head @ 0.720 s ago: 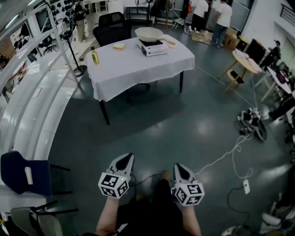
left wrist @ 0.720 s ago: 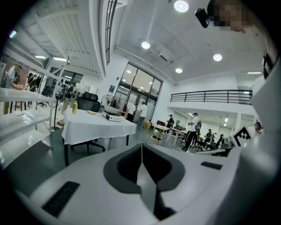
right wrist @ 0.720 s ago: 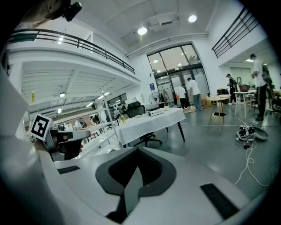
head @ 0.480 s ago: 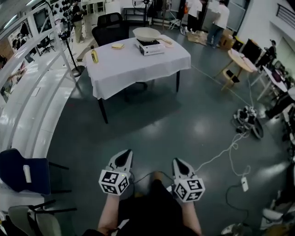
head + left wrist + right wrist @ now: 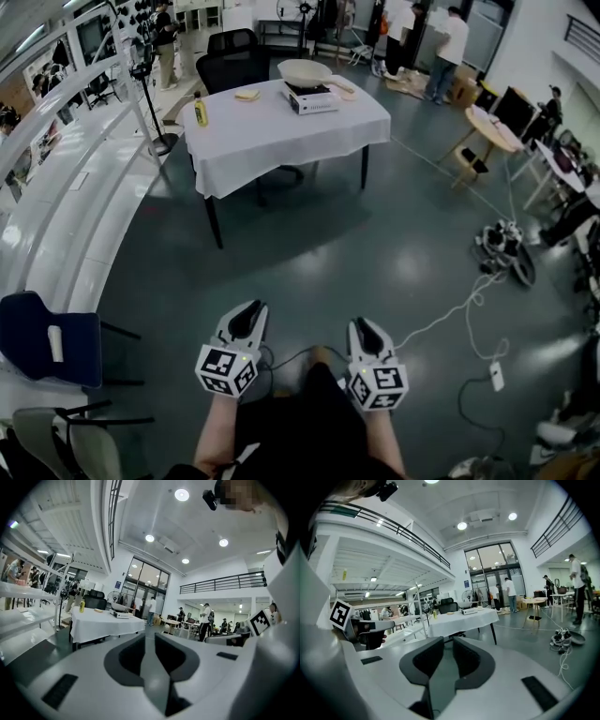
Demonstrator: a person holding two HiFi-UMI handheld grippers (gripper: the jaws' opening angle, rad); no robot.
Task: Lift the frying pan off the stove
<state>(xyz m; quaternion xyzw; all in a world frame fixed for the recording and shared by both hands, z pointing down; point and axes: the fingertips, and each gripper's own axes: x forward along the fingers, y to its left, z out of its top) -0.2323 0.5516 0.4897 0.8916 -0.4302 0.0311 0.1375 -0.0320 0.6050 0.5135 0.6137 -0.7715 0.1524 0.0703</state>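
The left gripper [image 5: 244, 317] was held low, its jaws together with nothing between them. Far ahead of both claws, a little right of the left one, the frying pan [image 5: 305, 71] sat on the stove [image 5: 314, 97] atop the white-clothed table [image 5: 272, 141], well out of reach. The right gripper [image 5: 365, 330] was likewise closed and empty. The step looked like the approach: close on the table first, spread the jaws only when near, and find the pan's handle, too small to make out from here.
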